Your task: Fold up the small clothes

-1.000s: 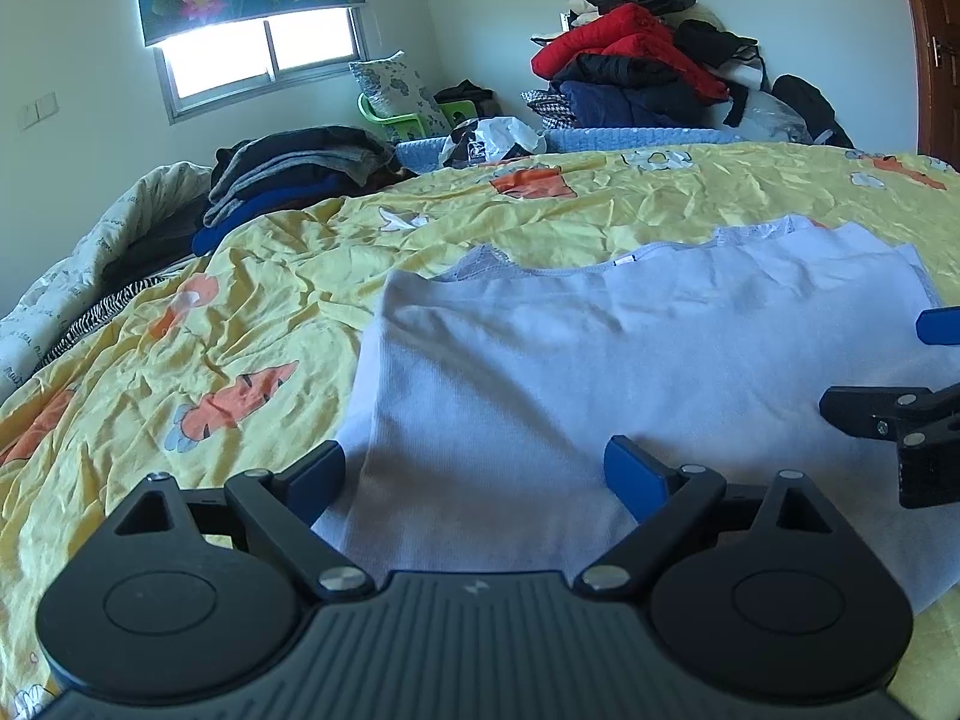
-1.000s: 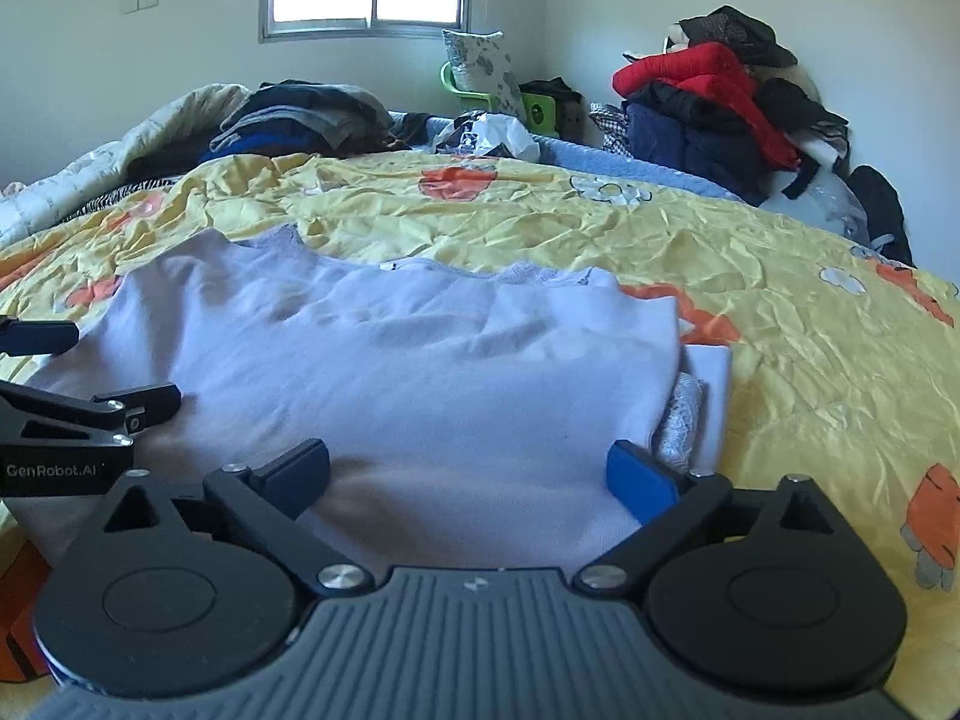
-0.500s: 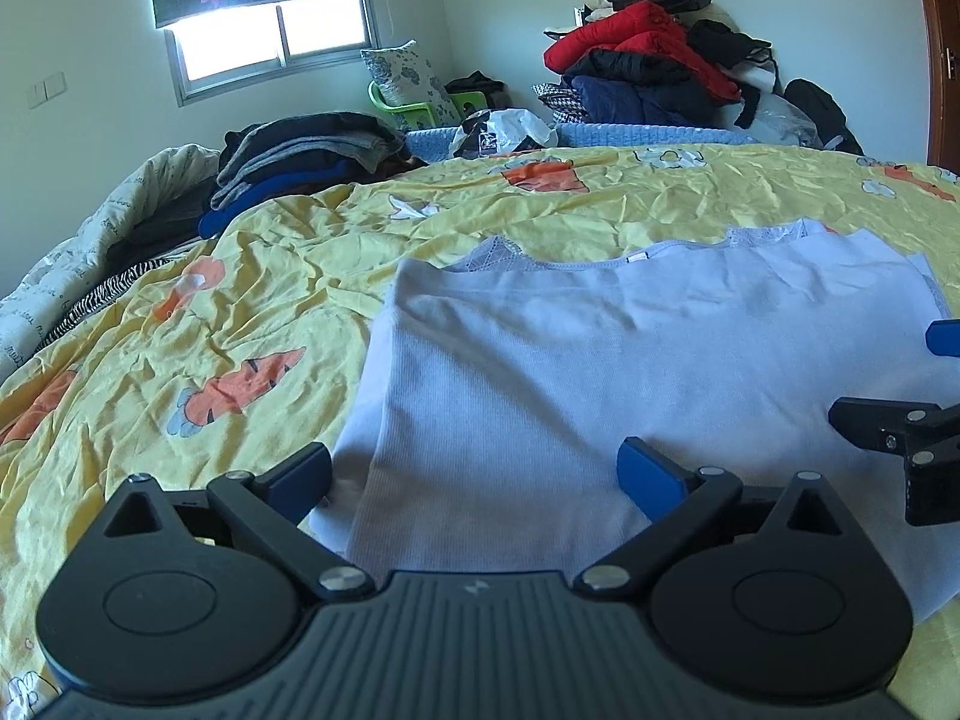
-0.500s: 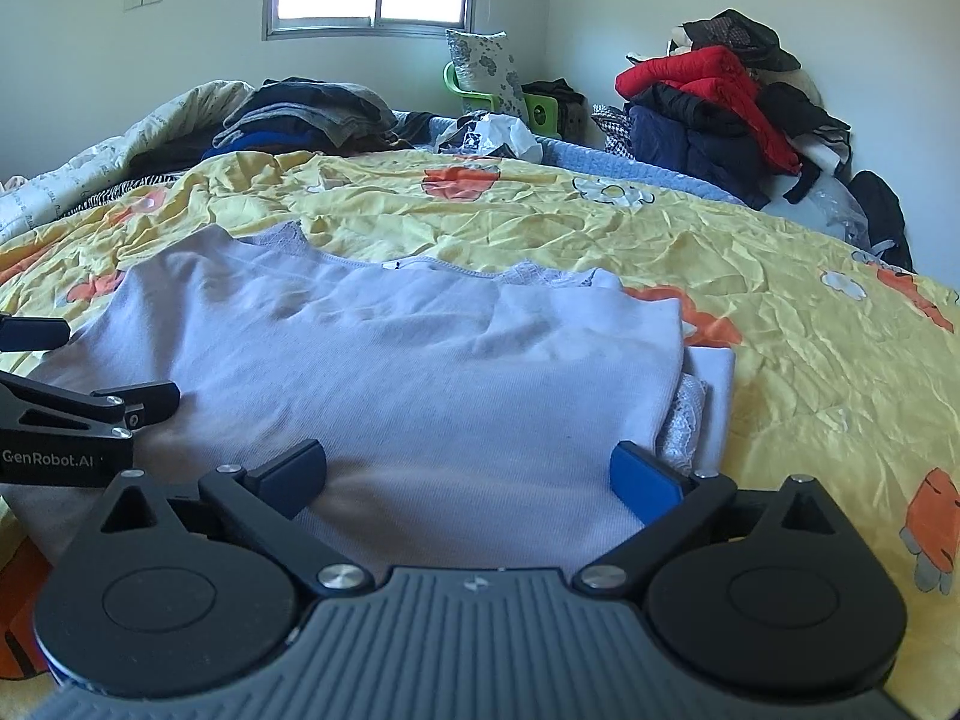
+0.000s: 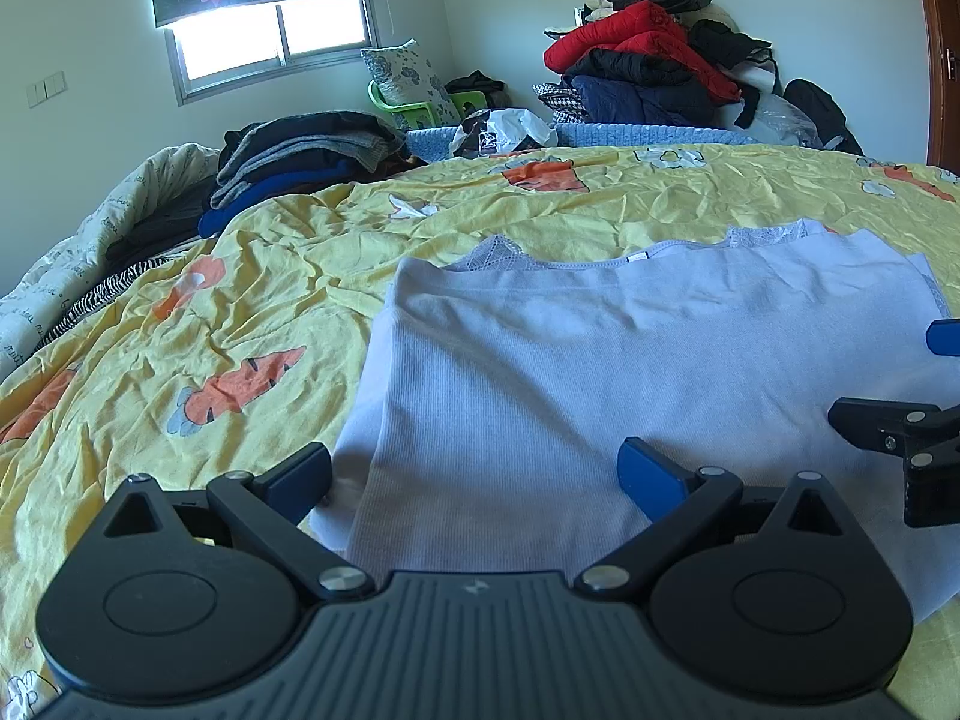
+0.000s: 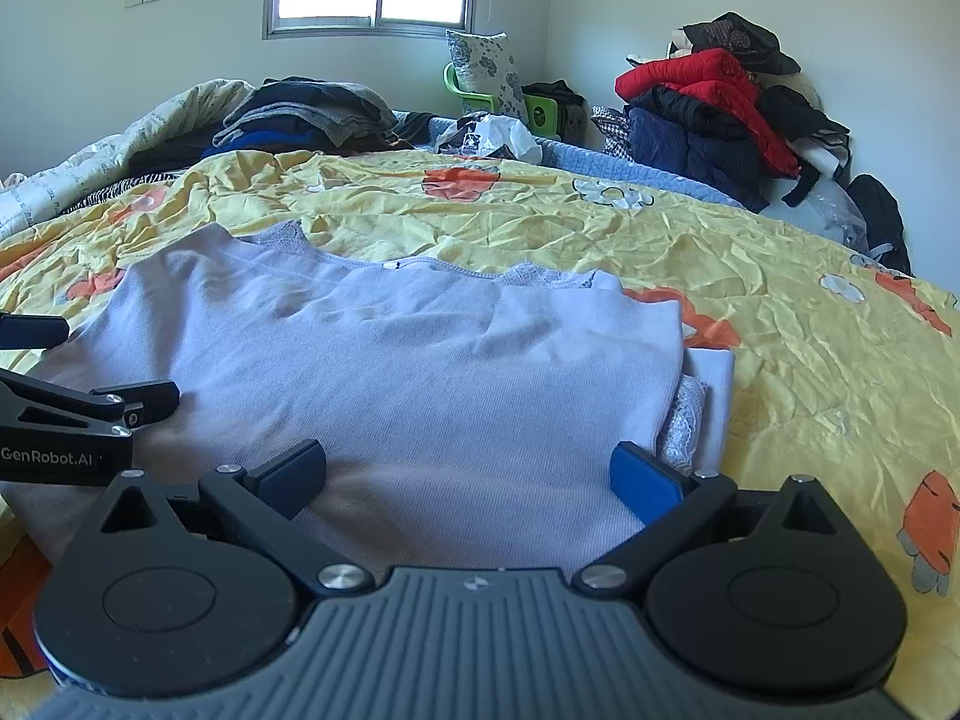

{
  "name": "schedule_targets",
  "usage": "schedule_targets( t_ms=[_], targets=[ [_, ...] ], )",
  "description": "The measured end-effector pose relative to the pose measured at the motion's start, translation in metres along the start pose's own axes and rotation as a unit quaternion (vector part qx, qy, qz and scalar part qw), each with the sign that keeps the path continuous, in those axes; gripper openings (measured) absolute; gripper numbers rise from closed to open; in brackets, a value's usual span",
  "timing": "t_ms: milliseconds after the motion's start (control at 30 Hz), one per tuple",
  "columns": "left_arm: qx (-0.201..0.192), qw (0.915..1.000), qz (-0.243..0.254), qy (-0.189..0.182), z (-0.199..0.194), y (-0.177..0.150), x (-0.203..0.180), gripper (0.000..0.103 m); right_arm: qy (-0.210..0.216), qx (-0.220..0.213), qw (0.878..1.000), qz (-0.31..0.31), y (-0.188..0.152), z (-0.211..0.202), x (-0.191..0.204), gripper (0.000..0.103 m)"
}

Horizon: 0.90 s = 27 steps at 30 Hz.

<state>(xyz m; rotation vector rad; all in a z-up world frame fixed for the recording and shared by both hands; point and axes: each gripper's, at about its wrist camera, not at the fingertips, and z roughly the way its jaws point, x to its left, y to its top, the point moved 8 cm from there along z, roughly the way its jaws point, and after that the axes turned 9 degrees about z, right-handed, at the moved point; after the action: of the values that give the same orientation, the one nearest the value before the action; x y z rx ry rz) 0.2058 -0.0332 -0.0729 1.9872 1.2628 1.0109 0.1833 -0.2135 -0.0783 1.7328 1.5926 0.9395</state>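
Lavender knit: a pale lavender ribbed-knit top (image 5: pixel 630 372) lies flat on the bed, partly folded, lace-trimmed neckline at the far edge.
Left wrist view, fingers: the left gripper (image 5: pixel 474 477) hangs over the top's near left hem, its blue-padded fingers (image 5: pixel 297 474) spread wide; its jaws have just been opening and the cloth lies under them, unpinched.
Left wrist view, neighbour: the right gripper (image 5: pixel 924 396) shows at the right edge, over the same garment.
Left wrist view, bedding: a crumpled yellow cotton bedsheet with orange carrot prints (image 5: pixel 240 324) carries the top; its wrinkles could drag a sliding hem.
Right wrist view, fingers: the right gripper (image 6: pixel 468 471) sits over the near right hem, fingers (image 6: pixel 645 480) wide apart, holding nothing.
Right wrist view, cloth: a folded-under layer with a lace strip (image 6: pixel 684 414) peeks out at the right side, so the stack is thicker there.
Right wrist view, neighbour: the left gripper (image 6: pixel 90 372) rests near the left hem.
Step judged: probably the lengthwise fold, hem to neckline.
Doing it well: pinch both near corners through all layers, lift together evenly, carry toward the neckline and lay down edge to edge.
Handling: soft, stretchy and limp; uneven pulls would likely skew it.
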Motion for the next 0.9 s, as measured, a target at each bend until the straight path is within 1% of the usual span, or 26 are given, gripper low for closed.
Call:
schedule_targets(
  t_ms=[600,667,767,800,833,900],
  targets=[
    [0.001,1.0,-0.002,-0.002,0.0,0.0,0.0,0.103,-0.001,-0.003,1.0,-0.002,0.0,-0.001,0.001,0.101],
    [0.001,0.9998,-0.014,-0.012,0.0,0.0,0.004,0.103,-0.001,-0.007,1.0,-0.004,0.001,-0.002,0.001,0.101],
    [0.01,0.998,-0.048,-0.04,0.001,-0.002,0.016,0.103,-0.005,-0.02,1.0,0.001,0.003,-0.01,0.004,0.102],
    [0.01,0.9975,-0.051,-0.047,0.0,-0.001,0.021,0.103,-0.006,-0.022,1.0,0.004,0.003,-0.013,0.006,0.101],
    [0.005,0.9975,-0.049,-0.05,-0.001,0.001,0.025,0.103,-0.003,-0.025,1.0,0.003,0.003,-0.019,0.011,0.102],
    [-0.01,0.9985,-0.03,-0.044,-0.005,0.011,0.035,0.103,0.004,-0.032,0.999,-0.013,0.003,-0.031,0.025,0.102]
  ],
)
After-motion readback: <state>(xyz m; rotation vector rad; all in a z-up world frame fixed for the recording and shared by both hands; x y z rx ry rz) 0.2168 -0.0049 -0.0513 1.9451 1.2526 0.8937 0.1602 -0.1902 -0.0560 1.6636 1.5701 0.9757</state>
